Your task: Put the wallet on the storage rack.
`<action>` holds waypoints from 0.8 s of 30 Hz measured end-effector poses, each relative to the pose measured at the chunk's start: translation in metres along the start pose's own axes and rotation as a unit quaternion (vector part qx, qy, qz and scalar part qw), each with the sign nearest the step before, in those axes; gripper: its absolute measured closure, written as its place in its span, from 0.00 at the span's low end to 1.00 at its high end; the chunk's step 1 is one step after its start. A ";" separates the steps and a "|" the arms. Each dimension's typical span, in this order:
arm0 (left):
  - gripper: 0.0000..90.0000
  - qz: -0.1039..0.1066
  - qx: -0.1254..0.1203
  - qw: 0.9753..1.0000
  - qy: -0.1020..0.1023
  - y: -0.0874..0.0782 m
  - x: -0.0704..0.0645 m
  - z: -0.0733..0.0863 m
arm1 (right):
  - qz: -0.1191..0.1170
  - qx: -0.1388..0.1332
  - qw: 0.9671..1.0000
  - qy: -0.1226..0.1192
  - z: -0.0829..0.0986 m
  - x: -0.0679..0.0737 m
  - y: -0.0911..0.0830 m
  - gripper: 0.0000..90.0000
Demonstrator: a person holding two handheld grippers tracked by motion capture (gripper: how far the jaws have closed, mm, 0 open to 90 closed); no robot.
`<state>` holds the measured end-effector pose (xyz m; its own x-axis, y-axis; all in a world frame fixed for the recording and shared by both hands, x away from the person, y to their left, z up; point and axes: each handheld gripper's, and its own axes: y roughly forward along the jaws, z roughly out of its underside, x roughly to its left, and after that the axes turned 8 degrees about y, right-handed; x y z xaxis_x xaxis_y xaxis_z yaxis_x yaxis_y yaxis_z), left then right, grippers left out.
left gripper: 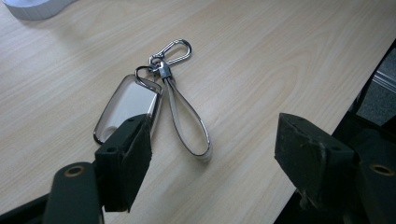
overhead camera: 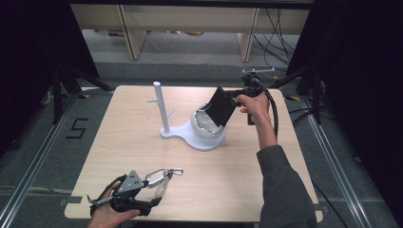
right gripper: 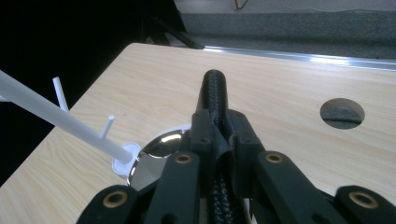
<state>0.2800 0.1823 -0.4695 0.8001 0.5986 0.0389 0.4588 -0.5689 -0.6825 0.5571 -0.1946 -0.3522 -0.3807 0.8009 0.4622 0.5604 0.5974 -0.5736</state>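
Keyring [left gripper: 154, 100] between open hand-held gripper [left gripper: 212, 149] jaws.

A silver key fob [left gripper: 125, 106] lies flat on the table [overhead camera: 228, 180] near its front left corner, joined by a ring to a grey strap loop [left gripper: 189, 122] and a small metal carabiner clip [left gripper: 173, 50] pointing toward the table's middle.
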 end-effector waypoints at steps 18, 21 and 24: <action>0.30 0.004 -0.002 1.000 -0.006 0.003 -0.002 0.002 | -0.013 0.026 0.999 0.027 0.027 -0.006 0.035 0.92; 0.30 0.001 0.003 1.000 0.001 0.003 0.000 0.002 | -0.011 0.029 0.999 0.023 0.027 -0.005 0.034 0.89; 0.30 0.004 0.002 1.000 -0.003 0.003 -0.001 0.003 | -0.010 0.032 0.999 0.021 0.026 -0.005 0.032 0.78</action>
<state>0.2796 0.1814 -0.4734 0.8018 0.5968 0.0287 0.4504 -0.5722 -0.6854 0.5579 -0.1784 -0.3911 -0.3594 0.7867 0.5020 0.5047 0.6163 -0.6045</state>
